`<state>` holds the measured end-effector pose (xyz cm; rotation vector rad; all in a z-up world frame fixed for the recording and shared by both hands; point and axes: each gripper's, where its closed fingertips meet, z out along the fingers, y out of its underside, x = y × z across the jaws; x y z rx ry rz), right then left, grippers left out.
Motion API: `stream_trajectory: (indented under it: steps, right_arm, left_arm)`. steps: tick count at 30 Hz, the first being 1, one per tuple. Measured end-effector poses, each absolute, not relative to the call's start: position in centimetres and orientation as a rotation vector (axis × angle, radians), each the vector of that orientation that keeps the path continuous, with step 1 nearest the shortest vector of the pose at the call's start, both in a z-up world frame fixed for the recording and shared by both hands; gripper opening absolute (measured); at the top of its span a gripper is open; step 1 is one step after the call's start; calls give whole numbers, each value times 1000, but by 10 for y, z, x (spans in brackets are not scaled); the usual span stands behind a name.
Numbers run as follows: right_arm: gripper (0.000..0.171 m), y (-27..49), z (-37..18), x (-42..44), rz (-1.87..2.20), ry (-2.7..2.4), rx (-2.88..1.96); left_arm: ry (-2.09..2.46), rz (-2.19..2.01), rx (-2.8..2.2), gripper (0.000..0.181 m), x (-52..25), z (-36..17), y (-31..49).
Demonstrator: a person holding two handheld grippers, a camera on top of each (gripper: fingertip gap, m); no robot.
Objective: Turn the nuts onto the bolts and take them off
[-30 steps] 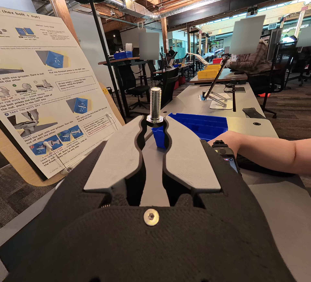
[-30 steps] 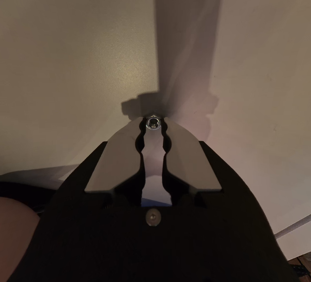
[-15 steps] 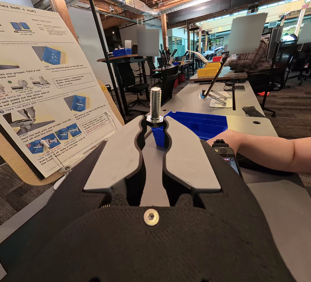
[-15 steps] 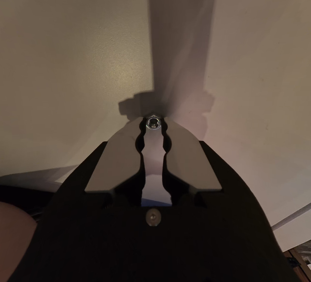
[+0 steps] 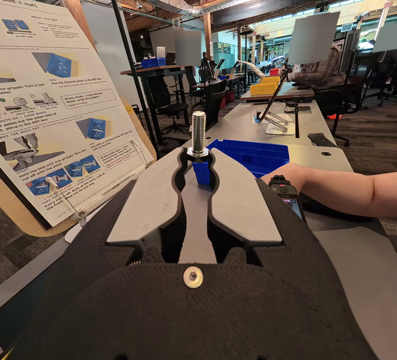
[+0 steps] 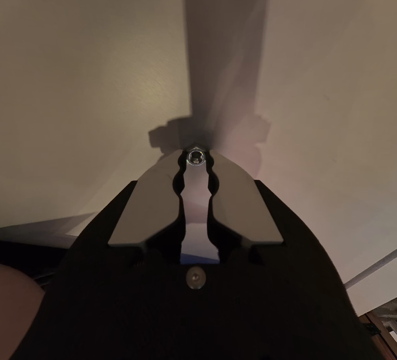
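Bolt in one tool, nut in the other.

The left tool pinches an upright bolt by its head, above the grey surface and in front of a blue bin. The right tool pinches a small nut at its tips, close over the pale surface.
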<state>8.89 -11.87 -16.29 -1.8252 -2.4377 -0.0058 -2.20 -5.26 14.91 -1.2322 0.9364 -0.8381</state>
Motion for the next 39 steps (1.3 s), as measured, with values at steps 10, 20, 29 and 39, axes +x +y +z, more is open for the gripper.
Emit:
stream_trajectory:
  steps: [10,20,29,39]
  right_arm:
    - [19,-116,-163,89,18,-2416,-1842]
    - [19,-116,-163,90,92,-2383,-1898]
    - [20,-115,-163,90,85,-2376,-1913]
    - [19,-116,-163,89,44,-2409,-1841]
  left_arm:
    - [941,-843,-1232,18,-21,149,-53]
    - [949,-843,-1236,18,-18,147,-53]
    - [951,-848,-1237,18,-18,146,-53]
    - [968,-877,-1243,18,-6,142,-54]
